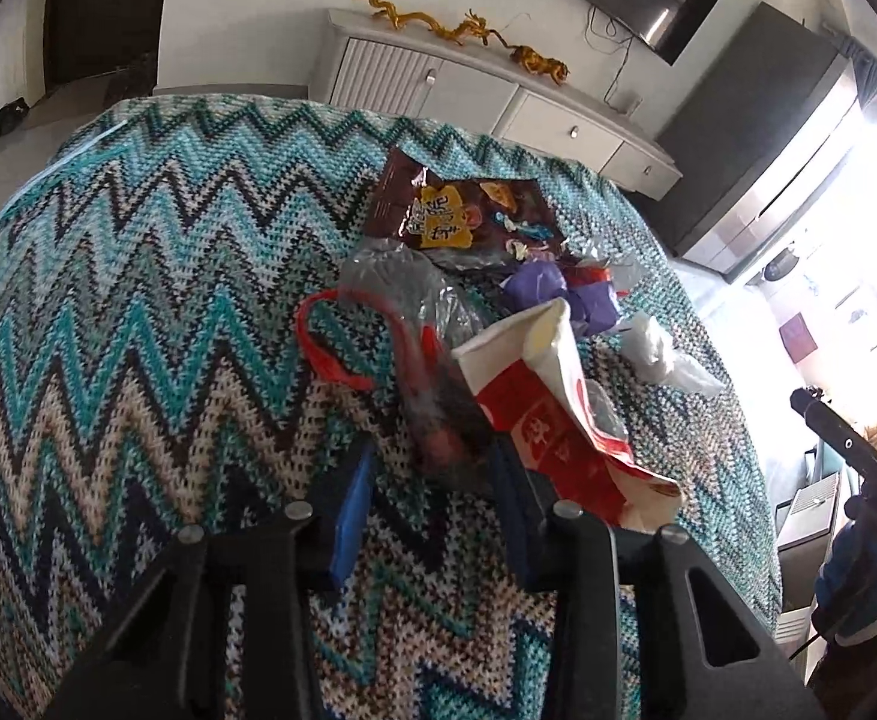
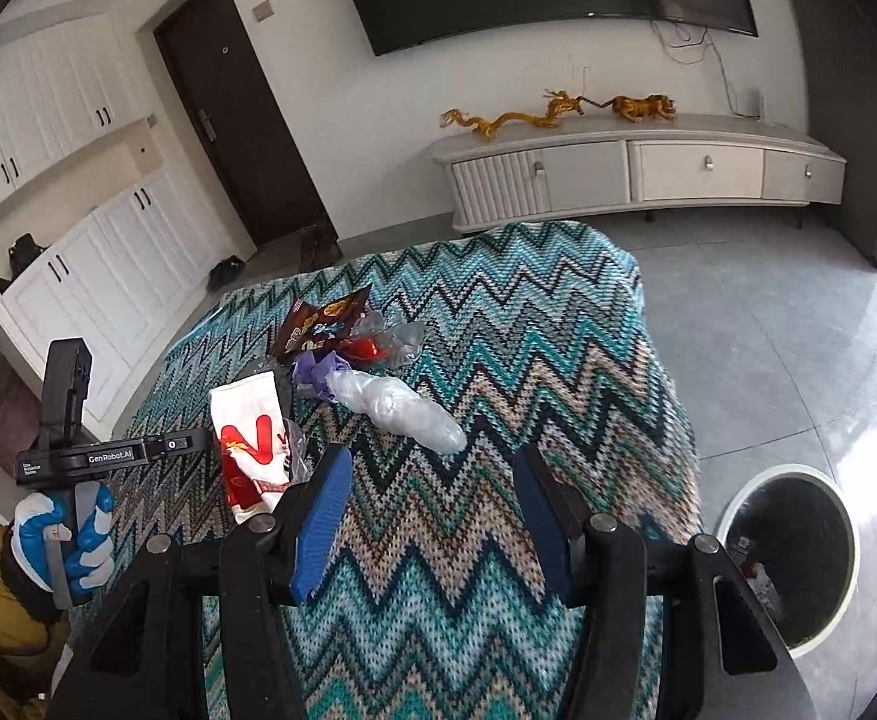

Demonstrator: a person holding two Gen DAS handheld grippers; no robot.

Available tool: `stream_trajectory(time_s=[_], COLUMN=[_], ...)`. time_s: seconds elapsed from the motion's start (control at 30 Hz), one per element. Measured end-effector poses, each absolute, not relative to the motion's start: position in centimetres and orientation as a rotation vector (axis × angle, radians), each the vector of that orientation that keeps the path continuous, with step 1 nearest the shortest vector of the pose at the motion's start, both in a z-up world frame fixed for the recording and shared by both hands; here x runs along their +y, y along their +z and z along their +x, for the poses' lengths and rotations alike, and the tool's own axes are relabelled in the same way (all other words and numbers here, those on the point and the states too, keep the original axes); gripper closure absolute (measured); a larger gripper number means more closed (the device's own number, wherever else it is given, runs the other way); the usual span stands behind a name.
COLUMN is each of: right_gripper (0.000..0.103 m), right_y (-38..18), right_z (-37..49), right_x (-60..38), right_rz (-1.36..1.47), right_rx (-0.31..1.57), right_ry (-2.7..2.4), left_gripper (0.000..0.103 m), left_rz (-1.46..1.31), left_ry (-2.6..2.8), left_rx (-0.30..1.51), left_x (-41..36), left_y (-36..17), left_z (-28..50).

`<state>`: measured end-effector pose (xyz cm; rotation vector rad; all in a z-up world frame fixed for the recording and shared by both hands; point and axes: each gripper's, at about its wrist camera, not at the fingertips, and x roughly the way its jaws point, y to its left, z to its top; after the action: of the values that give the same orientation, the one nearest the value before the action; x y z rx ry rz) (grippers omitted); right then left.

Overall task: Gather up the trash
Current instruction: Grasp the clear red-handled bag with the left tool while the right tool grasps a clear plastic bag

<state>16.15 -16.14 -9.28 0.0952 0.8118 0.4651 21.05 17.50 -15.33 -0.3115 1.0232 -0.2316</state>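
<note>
- Two grippers, both with blue pads. Left gripper (image 1: pixel 429 468): jaws apart, straddling the near end of a clear bag (image 1: pixel 432 360), not closed on it. Right gripper (image 2: pixel 432 516): jaws wide apart, nothing between them, over bare blanket (image 2: pixel 528 360).
- Trash in one loose cluster on the zigzag blanket, five pieces counted:
- One brown snack wrapper (image 1: pixel 462 210), farthest, lying flat.
- One purple wad (image 1: pixel 558 294) just in front of it.
- One clear bag with red handles (image 1: pixel 330 354), long axis running away from the left gripper.
- One red-and-white carton (image 2: pixel 249 444), flattened, long axis near to far, open end pointing away.
- One crumpled clear film (image 2: pixel 396 405), long axis slanting from far-left to near-right.
- One round bin (image 2: pixel 789 558) on the floor right of the blanket, some litter inside.
</note>
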Motion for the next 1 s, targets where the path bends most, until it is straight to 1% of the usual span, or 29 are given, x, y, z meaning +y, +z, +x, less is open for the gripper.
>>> stream_trajectory(time_s=[0.23, 0.3, 0.43, 0.47, 0.57, 0.83, 0.93, 1.0], right_gripper=[0.049, 0.049, 0.049, 0.049, 0.049, 0.050, 0.067, 0.071], right_y=[-11.2, -11.8, -12.9, -13.2, -14.2, -16.4, -16.5, -16.4], right_z=[19.5, 20.4, 22.2, 22.7, 23.7, 25.4, 25.3, 24.7], right_x=[-12.9, -12.0, -10.2, -9.7, -8.8, -7.2, -7.3, -7.5], right_rz=[0.044, 0.026, -0.012, -0.022, -0.037, -0.071, -0.058, -0.052], right_rx=[0.849, 0.859, 0.882, 0.890, 0.908, 0.977, 0.980, 0.974], right_ry=[0.534, 0.552, 0.578, 0.584, 0.597, 0.595, 0.611, 0.612], left_gripper=[0.071, 0.073, 0.088, 0.090, 0.092, 0.093, 0.093, 0.093], left_rz=[-0.251, -0.222, -0.217, -0.229, -0.267, -0.318, -0.332, -0.341], left_ry=[-0.244, -0.246, -0.242, -0.244, -0.244, -0.194, -0.170, -0.156], left_rx=[1.055, 1.056, 1.053, 1.050, 1.042, 1.018, 1.006, 0.988], left_x=[16.0, 15.5, 15.4, 15.5, 16.4, 18.6, 19.5, 20.1], left_y=[-16.2, -16.2, -16.4, -16.5, -16.7, -16.4, -15.9, -15.3], left_z=[23.1, 23.5, 24.2, 24.3, 23.8, 21.9, 21.2, 20.6])
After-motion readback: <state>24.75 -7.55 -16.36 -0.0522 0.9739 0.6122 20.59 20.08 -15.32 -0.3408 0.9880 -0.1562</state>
